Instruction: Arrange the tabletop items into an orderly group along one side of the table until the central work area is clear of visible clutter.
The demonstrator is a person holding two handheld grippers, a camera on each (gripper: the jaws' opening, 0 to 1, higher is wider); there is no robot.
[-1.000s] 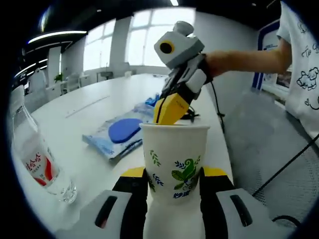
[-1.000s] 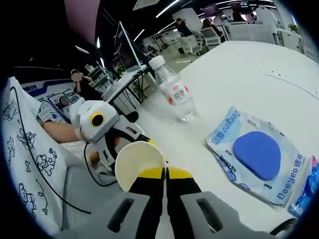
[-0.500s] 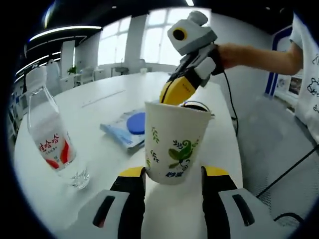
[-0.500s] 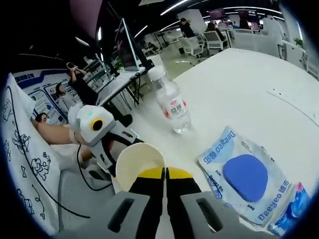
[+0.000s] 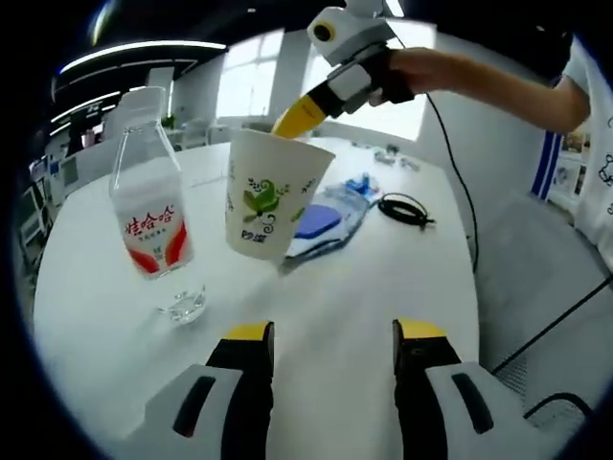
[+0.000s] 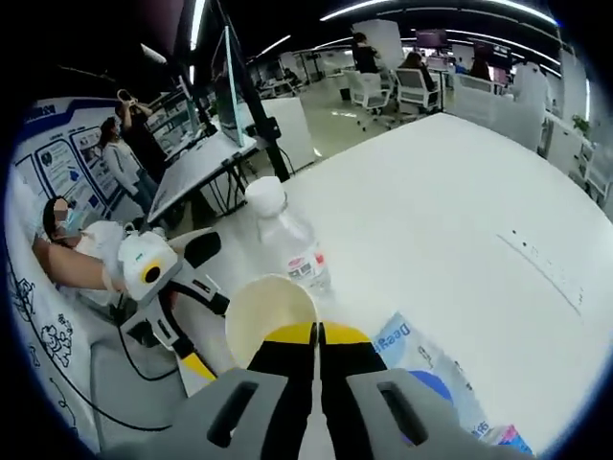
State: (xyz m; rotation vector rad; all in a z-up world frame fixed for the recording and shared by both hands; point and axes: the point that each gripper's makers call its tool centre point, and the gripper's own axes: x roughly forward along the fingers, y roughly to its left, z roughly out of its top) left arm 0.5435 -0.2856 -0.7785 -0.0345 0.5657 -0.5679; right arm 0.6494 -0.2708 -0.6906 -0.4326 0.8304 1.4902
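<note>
A white paper cup [image 5: 268, 196] with a green leaf print hangs tilted above the white table [image 5: 364, 278]. My right gripper [image 5: 292, 120] is shut on its rim from above. In the right gripper view the yellow jaws [image 6: 319, 331] pinch the cup's rim [image 6: 259, 311]. My left gripper [image 5: 335, 335] stands open near the table edge with nothing between its fingers, well short of the cup. It also appears at the lower left of the right gripper view [image 6: 192, 359]. A clear water bottle [image 5: 151, 216] with a red-and-white label stands just left of the cup.
A blue packet [image 5: 326, 216] lies behind the cup, also seen in the right gripper view [image 6: 421, 369]. A coiled black cable [image 5: 404, 208] sits to the right near the table edge. The bottle [image 6: 287, 244] stands beyond the cup. Desks, chairs and people fill the room behind.
The cup was between my left gripper's jaws; now it is out of them. The right gripper has carried it up and away, close to the bottle.
</note>
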